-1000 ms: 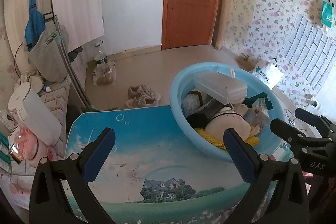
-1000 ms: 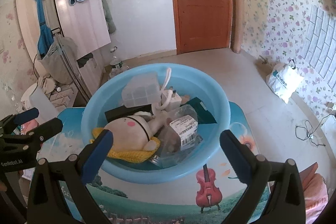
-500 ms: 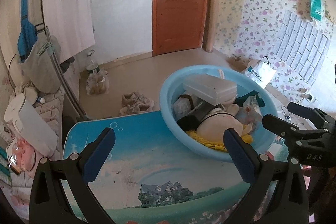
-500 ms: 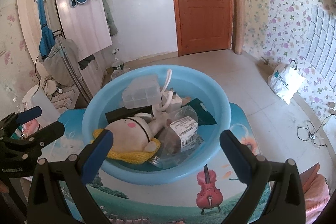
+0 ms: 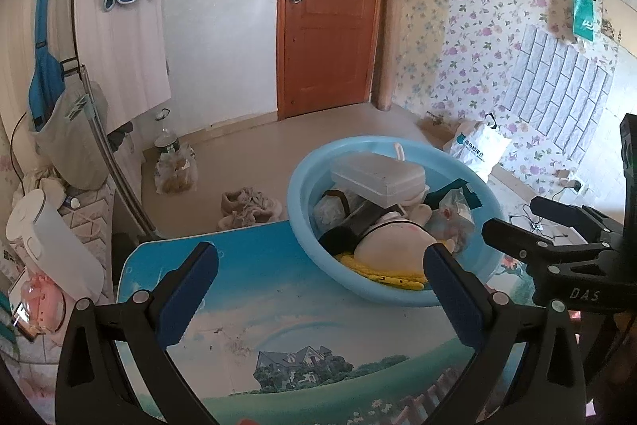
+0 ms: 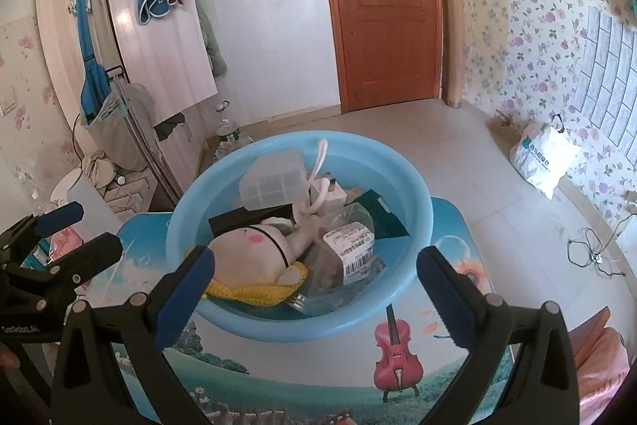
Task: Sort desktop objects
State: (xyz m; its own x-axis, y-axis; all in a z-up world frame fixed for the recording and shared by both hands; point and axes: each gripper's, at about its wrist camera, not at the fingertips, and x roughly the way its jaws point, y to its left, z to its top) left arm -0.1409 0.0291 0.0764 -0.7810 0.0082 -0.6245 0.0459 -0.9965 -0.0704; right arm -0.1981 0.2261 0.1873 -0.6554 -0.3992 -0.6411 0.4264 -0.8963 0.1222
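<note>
Both my tongs, left (image 5: 320, 283) and right (image 6: 312, 287), gape apart, holding nothing; everything's heaped in the basin (image 6: 414, 186) on the surface (image 5: 278, 325) (bare otherwise). Loading or unloading? Can't tell.

Blue basin (image 6: 414, 210), set on a picture-printed table (image 6: 450, 377) at centre, is seen holding a plush toy (image 6: 251, 257) at 8 o'clock, a clear box (image 6: 274, 182) at 11, a labelled bag (image 6: 350, 257) at 5, framed by the wide-spread right gripper (image 6: 310, 279).
</note>
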